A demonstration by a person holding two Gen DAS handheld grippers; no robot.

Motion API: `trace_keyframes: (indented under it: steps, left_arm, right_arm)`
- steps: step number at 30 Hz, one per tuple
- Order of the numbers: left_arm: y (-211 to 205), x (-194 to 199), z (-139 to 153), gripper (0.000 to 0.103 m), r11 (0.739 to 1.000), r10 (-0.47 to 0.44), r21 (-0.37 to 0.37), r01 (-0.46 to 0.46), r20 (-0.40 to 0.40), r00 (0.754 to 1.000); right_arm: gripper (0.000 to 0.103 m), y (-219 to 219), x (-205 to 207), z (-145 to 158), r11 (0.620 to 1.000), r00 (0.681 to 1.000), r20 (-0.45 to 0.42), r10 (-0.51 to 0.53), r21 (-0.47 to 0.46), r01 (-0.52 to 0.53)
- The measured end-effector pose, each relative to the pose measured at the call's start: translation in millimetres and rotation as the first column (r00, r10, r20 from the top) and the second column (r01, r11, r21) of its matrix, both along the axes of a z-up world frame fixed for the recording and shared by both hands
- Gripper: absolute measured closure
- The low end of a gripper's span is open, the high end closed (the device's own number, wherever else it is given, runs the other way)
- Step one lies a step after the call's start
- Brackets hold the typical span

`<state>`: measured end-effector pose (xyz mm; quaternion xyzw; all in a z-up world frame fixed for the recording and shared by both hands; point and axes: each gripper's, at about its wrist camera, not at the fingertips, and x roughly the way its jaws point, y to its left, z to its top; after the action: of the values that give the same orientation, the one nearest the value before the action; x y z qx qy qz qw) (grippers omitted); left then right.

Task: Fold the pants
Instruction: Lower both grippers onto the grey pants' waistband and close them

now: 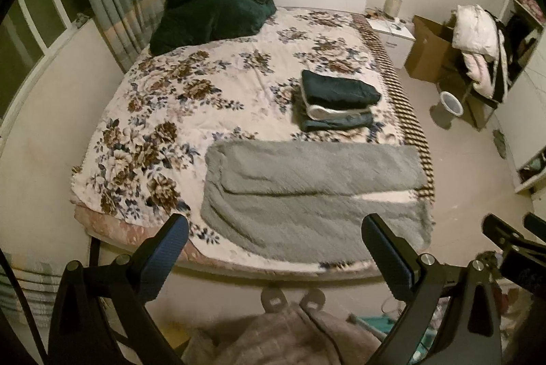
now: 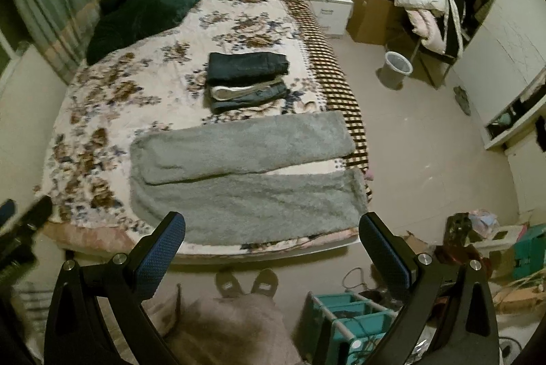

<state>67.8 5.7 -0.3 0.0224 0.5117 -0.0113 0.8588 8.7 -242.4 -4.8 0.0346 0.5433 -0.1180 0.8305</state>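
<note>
Grey fleece pants (image 1: 307,191) (image 2: 245,180) lie flat across the foot of the bed (image 1: 191,99) (image 2: 136,85) — waist to the left, both legs running right, slightly parted — the cuffs reaching the bed's right edge.

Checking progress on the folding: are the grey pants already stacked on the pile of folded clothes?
No, the grey pants lie spread flat at the near edge of the bed, apart from the pile of folded clothes farther back.

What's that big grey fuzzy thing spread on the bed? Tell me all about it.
It is a pair of grey fleecy pants, lying flat across the foot of the floral bedspread. The two legs run toward the bed's right edge, slightly parted there. Nothing grips it; both open grippers hover above, apart from it.
</note>
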Motion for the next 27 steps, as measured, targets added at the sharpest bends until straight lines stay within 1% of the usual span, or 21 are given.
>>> trace_keyframes:
  steps: [2, 5, 7, 8, 9, 12, 13, 14, 15, 17, 19, 21, 22, 23, 24, 25, 26, 27]
  left_arm:
    - [6.7, 19.3, -17.2, 0.0, 1.0, 0.014, 0.015, -0.014, 0.0, 1.0]
    - [10.2, 53.1, -45.5, 0.0, 0.999, 0.026, 0.047, -0.026, -0.007, 1.0]
    - [8.4, 76.6, -64.9, 0.0, 0.996, 0.033, 0.086, -0.033, -0.005, 0.999]
    - [6.5, 90.3, -78.4, 0.0, 0.994, 0.033, 0.103, -0.031, -0.019, 0.999]
    - [4.6, 103.8, -92.4, 0.0, 0.993, 0.033, 0.113, -0.03, -0.029, 0.999]
    - [-6.2, 143.0, -134.3, 0.0, 0.985, 0.039, 0.172, -0.027, -0.066, 0.997]
    - [-11.2, 153.4, -146.5, 0.0, 0.982, 0.037, 0.189, -0.024, -0.07, 0.997]
    - [-19.2, 170.4, -165.2, 0.0, 0.978, 0.032, 0.21, -0.016, -0.074, 0.997]
    - [-25.6, 182.3, -179.6, 0.0, 0.975, 0.021, 0.224, -0.002, -0.082, 0.996]
    - [-37.8, 207.3, -210.9, 0.0, 0.967, 0.006, 0.255, 0.022, -0.109, 0.994]
    - [-52.1, 235.8, -250.7, 0.0, 0.962, -0.02, 0.269, 0.056, -0.132, 0.991]
    - [-61.3, 258.6, -286.9, 0.0, 0.958, -0.032, 0.276, 0.077, -0.165, 0.986]
    - [-66.4, 270.5, -307.1, 0.0, 0.954, -0.036, 0.288, 0.087, -0.178, 0.983]
    - [-72.1, 283.6, -331.4, 0.0, 0.946, -0.039, 0.308, 0.098, -0.192, 0.981]
    - [-77.4, 295.9, -358.2, 0.0, 0.937, -0.05, 0.328, 0.119, -0.212, 0.976]
    - [-80.5, 305.9, -382.2, 0.0, 0.93, -0.058, 0.34, 0.137, -0.234, 0.971]
    - [-83.4, 314.5, -400.6, 0.0, 0.927, -0.07, 0.341, 0.157, -0.253, 0.965]
    - [-87.1, 324.7, -424.9, 0.0, 0.922, -0.088, 0.341, 0.184, -0.277, 0.957]
  right_arm:
    - [0.0, -5.6, 21.1, -19.1, 0.999, 1.0, -0.004, -0.018, -0.037, 0.018]
    - [0.0, -19.4, 60.0, -54.9, 0.998, 0.999, -0.029, -0.032, -0.055, 0.03]
    - [0.0, -32.9, 91.2, -82.2, 0.998, 0.999, -0.046, -0.018, -0.06, 0.015]
    - [0.0, -40.2, 109.0, -100.1, 0.997, 0.998, -0.065, -0.015, -0.075, 0.01]
    - [0.0, -47.4, 126.1, -115.4, 0.997, 0.997, -0.074, -0.002, -0.075, -0.004]
    - [0.0, -65.9, 173.7, -159.6, 0.995, 0.994, -0.102, 0.046, -0.081, -0.054]
    - [0.0, -74.3, 194.8, -178.9, 0.994, 0.991, -0.098, 0.094, -0.055, -0.1]
    - [0.0, -79.9, 210.7, -192.5, 0.991, 0.987, -0.1, 0.125, -0.043, -0.129]
    - [0.0, -85.3, 226.5, -207.3, 0.987, 0.983, -0.106, 0.147, -0.045, -0.153]
    - [0.0, -96.4, 265.9, -247.0, 0.972, 0.969, -0.133, 0.207, -0.082, -0.219]
    - [0.0, -103.9, 299.2, -281.3, 0.957, 0.952, -0.167, 0.255, -0.097, -0.273]
    - [0.0, -115.7, 336.7, -327.0, 0.943, 0.935, -0.215, 0.283, -0.114, -0.311]
    - [0.0, -121.5, 353.4, -350.7, 0.938, 0.925, -0.239, 0.295, -0.112, -0.328]
    - [0.0, -128.8, 375.9, -384.8, 0.93, 0.911, -0.274, 0.308, -0.115, -0.349]
    - [0.0, -133.0, 383.4, -404.4, 0.925, 0.904, -0.295, 0.31, -0.125, -0.358]
    - [0.0, -138.2, 394.7, -431.4, 0.917, 0.892, -0.327, 0.312, -0.141, -0.372]
    - [0.0, -143.3, 410.2, -463.1, 0.909, 0.878, -0.358, 0.318, -0.148, -0.39]
    - [0.0, -146.7, 418.9, -484.5, 0.905, 0.869, -0.375, 0.323, -0.146, -0.4]
